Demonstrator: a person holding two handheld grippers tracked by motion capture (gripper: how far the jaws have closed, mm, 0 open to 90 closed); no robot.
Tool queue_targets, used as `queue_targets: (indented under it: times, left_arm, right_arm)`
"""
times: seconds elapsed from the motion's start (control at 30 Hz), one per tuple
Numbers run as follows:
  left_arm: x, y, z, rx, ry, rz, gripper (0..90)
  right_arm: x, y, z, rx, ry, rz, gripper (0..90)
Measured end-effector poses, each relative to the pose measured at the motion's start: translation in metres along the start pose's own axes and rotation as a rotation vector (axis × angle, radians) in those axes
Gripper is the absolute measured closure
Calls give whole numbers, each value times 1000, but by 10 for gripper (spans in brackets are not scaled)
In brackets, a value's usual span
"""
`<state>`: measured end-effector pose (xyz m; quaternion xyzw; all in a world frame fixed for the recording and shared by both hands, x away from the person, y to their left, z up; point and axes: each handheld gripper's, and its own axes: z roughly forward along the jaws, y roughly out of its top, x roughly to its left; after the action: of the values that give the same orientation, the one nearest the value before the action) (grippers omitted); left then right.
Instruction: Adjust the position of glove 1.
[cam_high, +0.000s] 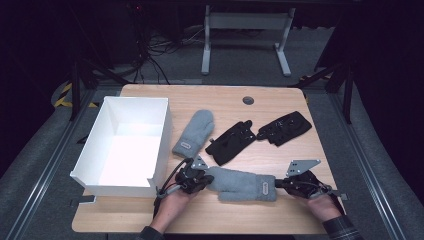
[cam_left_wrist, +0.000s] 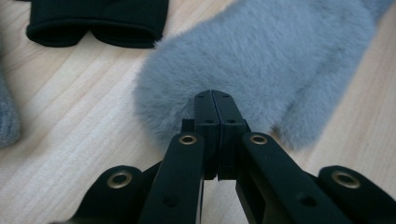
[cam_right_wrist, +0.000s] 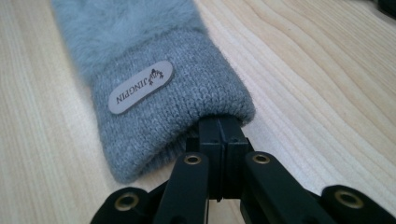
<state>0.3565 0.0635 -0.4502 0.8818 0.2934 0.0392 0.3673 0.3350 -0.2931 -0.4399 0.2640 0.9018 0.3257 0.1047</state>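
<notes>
A fluffy grey mitten (cam_high: 240, 184) lies lengthwise near the table's front edge, between my two grippers. My left gripper (cam_high: 204, 176) is shut, and its tips press into the fur at the mitten's (cam_left_wrist: 261, 60) rounded finger end. In the left gripper view the left gripper (cam_left_wrist: 215, 95) has its jaws flat together, with no fabric visible between them. My right gripper (cam_high: 276, 184) is shut at the knitted cuff end. In the right gripper view the right gripper (cam_right_wrist: 219, 122) has its tips tucked under the cuff rim of the mitten (cam_right_wrist: 149, 93), beside an oval label (cam_right_wrist: 140, 87).
A second grey mitten (cam_high: 194, 132) lies beside the open white box (cam_high: 162, 135) at the left. Two black gloves (cam_high: 231, 141) (cam_high: 285, 127) lie mid-table; the cuff of one black glove (cam_left_wrist: 98, 21) is in the left gripper view. A round grommet (cam_high: 248, 100) sits near the wooden table's (cam_high: 300, 150) far edge.
</notes>
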Motion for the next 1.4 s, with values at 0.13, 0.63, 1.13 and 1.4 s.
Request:
queue_targets:
  times: [0.13,0.63,1.13,1.4]
  left_arm:
    - [-2,0,-5,-1,-19,-9,900]
    - [-26,-2,0,40,-97,33,900]
    - [-28,8,19,62,-101,59,900]
    - [-33,18,27,68,-107,74,900]
  right_arm:
    - [-12,2,-8,-30,-39,21,900]
    - [-27,61,28,-94,8,-37,900]
    - [-11,63,52,27,129,-131,900]
    - [-4,45,42,56,175,-130,900]
